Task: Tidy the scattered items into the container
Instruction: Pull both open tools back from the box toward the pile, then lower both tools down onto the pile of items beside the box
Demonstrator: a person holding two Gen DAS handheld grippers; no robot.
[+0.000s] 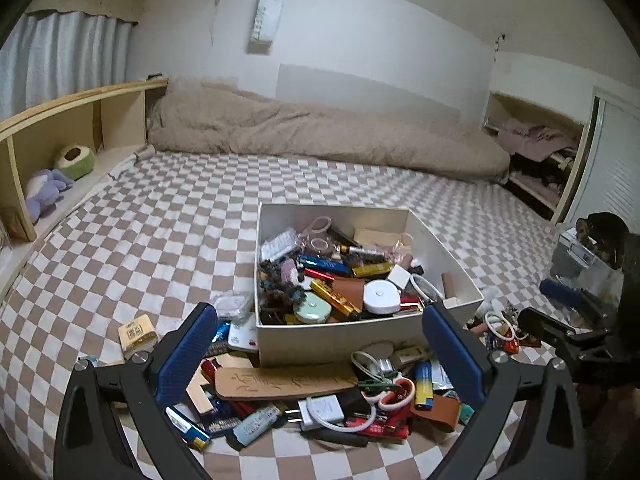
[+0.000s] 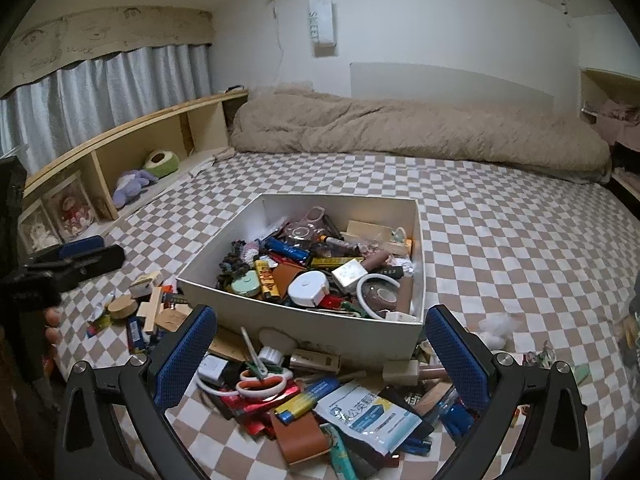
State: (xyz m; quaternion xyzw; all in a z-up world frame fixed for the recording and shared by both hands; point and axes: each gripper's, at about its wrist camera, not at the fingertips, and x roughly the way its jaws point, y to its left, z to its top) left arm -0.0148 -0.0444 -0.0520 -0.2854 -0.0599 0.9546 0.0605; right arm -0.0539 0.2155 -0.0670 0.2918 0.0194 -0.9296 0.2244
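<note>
Checkered brown-and-white bedding (image 1: pixel 168 216) covers a bed, with a tan quilt (image 1: pixel 320 132) bunched along the white wall at twelve o'clock. From the left wrist, the left gripper (image 1: pixel 320 344) hangs with fingers apart and empty over a scattered pile; a leather strap (image 1: pixel 286 382) lies with its long axis running nine to three. From the right wrist, the right gripper (image 2: pixel 320 344) is likewise spread and empty. A white box (image 2: pixel 320 332) at twelve o'clock holds lighters, tape and cases; scissors (image 2: pixel 260 380) lie before it, blades pointing toward eleven.
</note>
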